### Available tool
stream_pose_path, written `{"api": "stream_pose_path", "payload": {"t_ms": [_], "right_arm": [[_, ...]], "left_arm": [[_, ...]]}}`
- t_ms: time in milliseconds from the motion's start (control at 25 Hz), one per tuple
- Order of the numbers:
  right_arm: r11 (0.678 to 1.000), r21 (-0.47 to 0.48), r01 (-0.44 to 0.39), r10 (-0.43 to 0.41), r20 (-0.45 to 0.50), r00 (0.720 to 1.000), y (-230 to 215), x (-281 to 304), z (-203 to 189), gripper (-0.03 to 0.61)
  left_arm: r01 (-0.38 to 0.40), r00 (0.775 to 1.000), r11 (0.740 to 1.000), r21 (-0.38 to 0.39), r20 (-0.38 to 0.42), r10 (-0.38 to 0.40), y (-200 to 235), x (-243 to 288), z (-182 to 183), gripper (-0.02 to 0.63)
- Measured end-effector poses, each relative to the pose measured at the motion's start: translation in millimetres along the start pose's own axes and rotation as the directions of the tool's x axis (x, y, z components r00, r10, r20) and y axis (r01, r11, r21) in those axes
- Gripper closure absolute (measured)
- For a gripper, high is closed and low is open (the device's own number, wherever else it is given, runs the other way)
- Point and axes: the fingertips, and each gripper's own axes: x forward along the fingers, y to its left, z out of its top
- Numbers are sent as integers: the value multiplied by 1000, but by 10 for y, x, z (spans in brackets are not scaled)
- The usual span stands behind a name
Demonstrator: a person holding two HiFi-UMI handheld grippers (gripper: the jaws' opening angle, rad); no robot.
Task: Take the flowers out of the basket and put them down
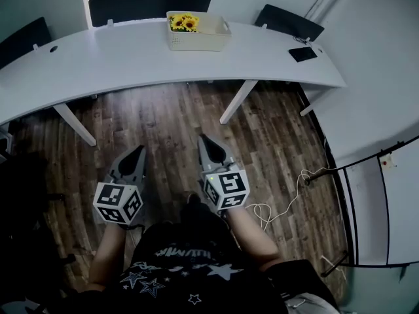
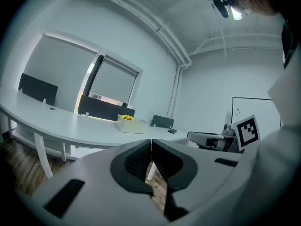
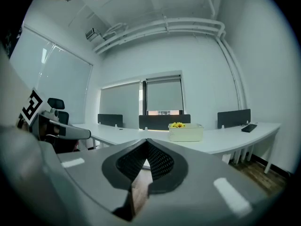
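Yellow flowers [image 1: 184, 22] stick up from the left end of a cream basket [image 1: 203, 38] that stands on the long white table [image 1: 131, 61] at the far side. The same basket [image 2: 131, 126] and flowers [image 2: 126, 118] show small in the left gripper view, and basket [image 3: 186, 133] with flowers [image 3: 177, 125] sit ahead in the right gripper view. My left gripper [image 1: 139, 152] and right gripper [image 1: 204, 140] hang over the wooden floor, well short of the table. Both are shut with nothing between their jaws.
A black phone [image 1: 302, 53] lies on the table's right end. Dark chairs [image 1: 149, 5] stand behind the table, and white table legs [image 1: 237, 102] reach the floor. A white cable [image 1: 288, 198] trails across the floorboards at my right. A white wall panel [image 1: 386, 208] stands far right.
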Motion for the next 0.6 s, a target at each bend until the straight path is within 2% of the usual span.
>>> {"api": "stream_pose_path", "payload": {"t_ms": [280, 600], "right_arm": [[1000, 6, 25, -25, -32, 999, -86, 72, -82, 575], [999, 25, 36, -35, -36, 999, -485, 327, -117, 575]], "left_arm": [[-7, 1000, 1000, -26, -12, 7, 124, 80, -24, 601], [-5, 1000, 1000, -7, -5, 5, 122, 512, 90, 601]]}}
